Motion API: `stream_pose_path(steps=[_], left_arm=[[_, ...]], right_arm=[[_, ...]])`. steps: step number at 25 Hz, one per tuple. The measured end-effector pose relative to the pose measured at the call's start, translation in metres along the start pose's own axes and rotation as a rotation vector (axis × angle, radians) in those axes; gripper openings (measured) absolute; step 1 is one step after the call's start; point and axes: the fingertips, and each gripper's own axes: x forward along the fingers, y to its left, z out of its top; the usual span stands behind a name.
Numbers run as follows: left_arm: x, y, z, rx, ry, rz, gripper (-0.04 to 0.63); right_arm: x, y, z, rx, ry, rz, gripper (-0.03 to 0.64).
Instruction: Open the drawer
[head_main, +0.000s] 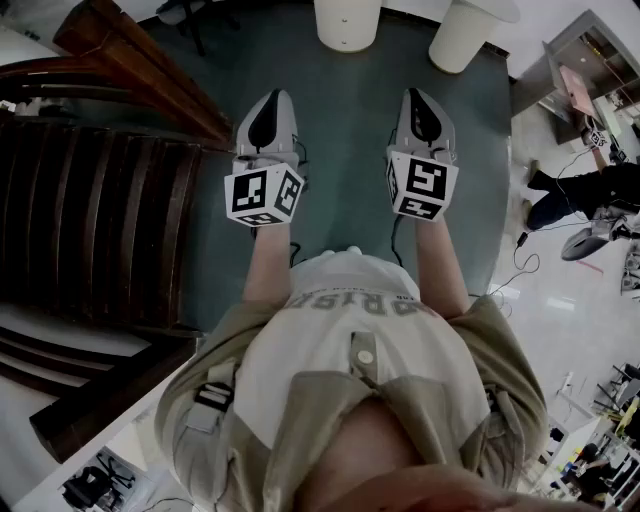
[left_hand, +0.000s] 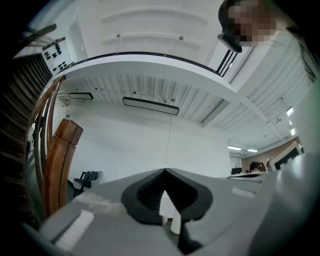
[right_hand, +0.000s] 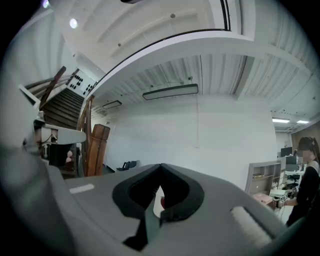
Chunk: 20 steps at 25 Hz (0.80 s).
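Observation:
No drawer shows in any view. In the head view my left gripper (head_main: 270, 98) and right gripper (head_main: 419, 96) are held side by side in front of my body, above a teal carpet (head_main: 345, 130). Each one has its jaws closed tip to tip with nothing between them. The left gripper view looks along the shut left gripper (left_hand: 165, 172) at a white wall and ceiling. Beyond the shut right gripper (right_hand: 160, 167), the right gripper view shows the same white wall.
A dark wooden staircase (head_main: 90, 220) with a brown handrail (head_main: 140, 70) rises at the left. Two white round column bases (head_main: 347, 22) (head_main: 465, 35) stand ahead. A person in dark clothes (head_main: 590, 195) is at the right, near cables and desks. A chair (left_hand: 85, 180) stands by the wall.

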Motion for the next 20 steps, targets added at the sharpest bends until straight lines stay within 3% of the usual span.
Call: stream_pose_path(steps=[14,20], left_arm=[[-0.001,-0.002,0.0,0.001,0.01,0.005,0.006],[-0.003,0.001,0.004,0.022,0.01,-0.003,0.008]], right_arm=[[-0.004,0.0,0.002,-0.021,-0.001,0.004,0.0],[-0.007,-0.012,0.004,0.088,-0.034,-0.012,0.008]])
